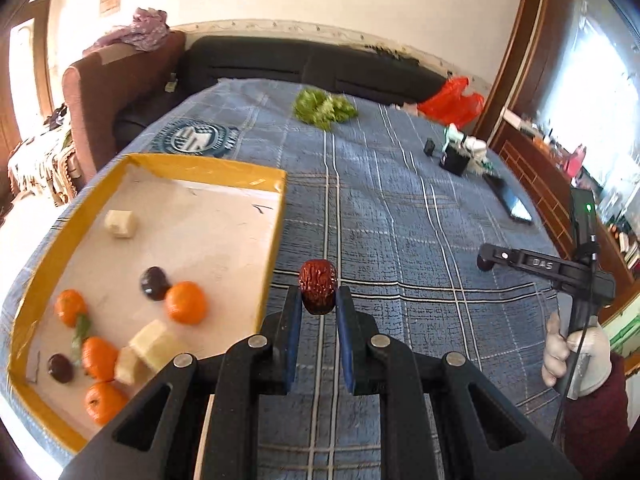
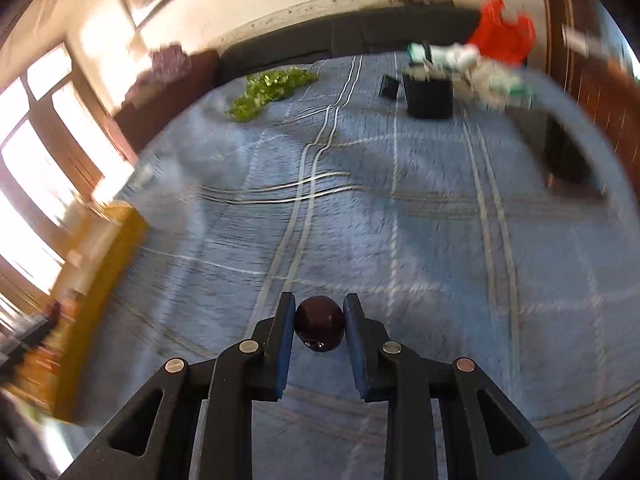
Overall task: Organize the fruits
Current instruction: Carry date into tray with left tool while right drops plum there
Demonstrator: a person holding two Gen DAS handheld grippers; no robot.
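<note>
The left gripper (image 1: 319, 300) fingers pinch a wrinkled red date (image 1: 318, 286); left of them, the yellow tray (image 1: 276, 236) holds oranges (image 1: 186, 302), dark plums (image 1: 154, 283) and pale chunks (image 1: 120, 223). The right gripper (image 2: 319, 322) grips a dark plum (image 2: 319, 326).

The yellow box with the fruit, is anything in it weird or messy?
Nothing looks spilled or broken. The yellow cardboard box holds small orange mandarins, dark round plums and pale cut chunks, all mixed together rather than grouped. One chunk lies alone near the far end.
</note>
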